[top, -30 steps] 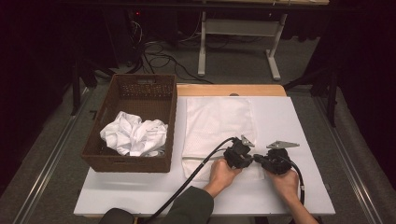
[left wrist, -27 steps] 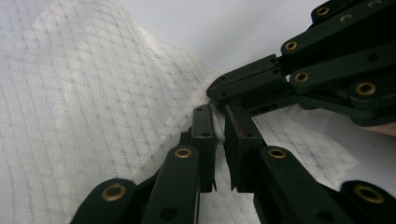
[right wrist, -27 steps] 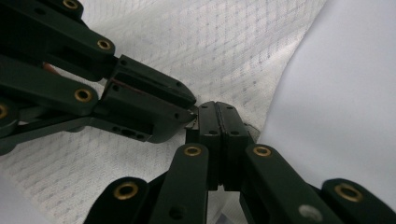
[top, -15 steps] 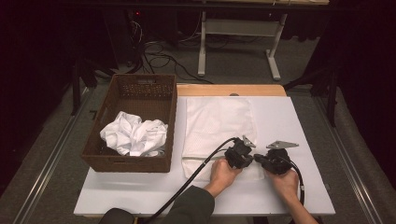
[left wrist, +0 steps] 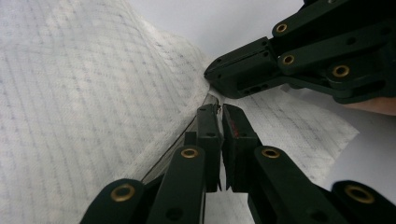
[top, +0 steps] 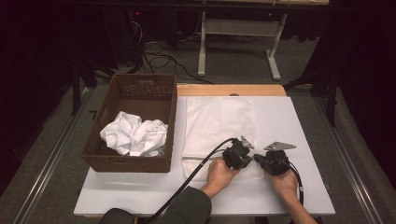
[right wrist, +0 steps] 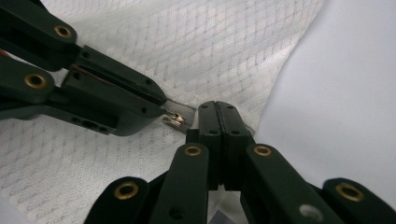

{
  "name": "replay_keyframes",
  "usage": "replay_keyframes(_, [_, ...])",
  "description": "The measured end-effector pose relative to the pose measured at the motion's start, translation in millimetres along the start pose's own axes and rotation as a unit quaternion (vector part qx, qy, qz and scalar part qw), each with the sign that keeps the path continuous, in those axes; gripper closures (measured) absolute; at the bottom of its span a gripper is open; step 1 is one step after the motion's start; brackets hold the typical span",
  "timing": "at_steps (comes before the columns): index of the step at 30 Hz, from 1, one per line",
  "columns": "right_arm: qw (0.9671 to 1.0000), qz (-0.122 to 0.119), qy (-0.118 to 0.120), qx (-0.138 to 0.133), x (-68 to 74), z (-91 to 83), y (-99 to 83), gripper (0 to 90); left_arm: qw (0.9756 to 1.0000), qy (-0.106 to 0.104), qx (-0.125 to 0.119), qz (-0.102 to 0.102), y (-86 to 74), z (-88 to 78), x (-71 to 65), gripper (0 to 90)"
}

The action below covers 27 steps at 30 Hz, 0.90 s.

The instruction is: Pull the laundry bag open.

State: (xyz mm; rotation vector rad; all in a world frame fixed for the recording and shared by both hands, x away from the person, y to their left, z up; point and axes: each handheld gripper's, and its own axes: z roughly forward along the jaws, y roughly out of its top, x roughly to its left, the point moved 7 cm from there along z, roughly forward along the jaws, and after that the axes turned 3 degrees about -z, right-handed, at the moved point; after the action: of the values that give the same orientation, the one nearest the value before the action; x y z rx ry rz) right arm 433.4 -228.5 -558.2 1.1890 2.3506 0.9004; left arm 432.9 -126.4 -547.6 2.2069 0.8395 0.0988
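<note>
A white quilted cover [top: 217, 123] lies flat on the white table [top: 299, 126], with a zipper along its near edge. At its near right corner both grippers meet tip to tip. My left gripper [top: 250, 157] [left wrist: 219, 111] is shut on the zipper just beside the small metal pull [right wrist: 178, 119]. My right gripper [top: 258, 159] [right wrist: 218, 109] faces it from the right and is shut on the cover's edge at the zipper's end. In the left gripper view the right gripper's tip [left wrist: 209, 74] presses into the bunched cloth just above my own jaws.
A brown wicker basket [top: 128, 91] stands at the table's left and holds a crumpled white cloth [top: 133, 134]. A wooden strip [top: 231, 90] runs along the far edge. Bare table lies right of the cover and along the near edge.
</note>
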Motion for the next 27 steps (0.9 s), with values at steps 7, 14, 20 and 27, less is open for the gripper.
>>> replay_keyframes(7, [1.0000, -0.002, -0.001, 0.000, 0.4, 0.0, -0.3, 90.0, 1.0000, -0.001, -0.001, 0.002, -1.9, -6.5, 0.7, 86.0])
replay_keyframes(14, [1.0000, -0.002, -0.005, 0.001, 0.9, 0.3, 0.0, 90.0, 1.0000, -0.006, -0.001, 0.002, -3.5, -12.1, 2.5, 86.0])
replay_keyframes(20, [1.0000, -0.004, -0.005, 0.001, 1.1, 0.3, 0.0, 90.0, 1.0000, -0.006, -0.003, 0.006, -5.1, -17.8, 2.6, 86.0])
replay_keyframes(27, [0.9999, -0.009, -0.009, 0.002, 1.2, 0.5, 0.0, 90.0, 1.0000, -0.005, -0.002, 0.007, -6.8, -25.1, 4.8, 86.0])
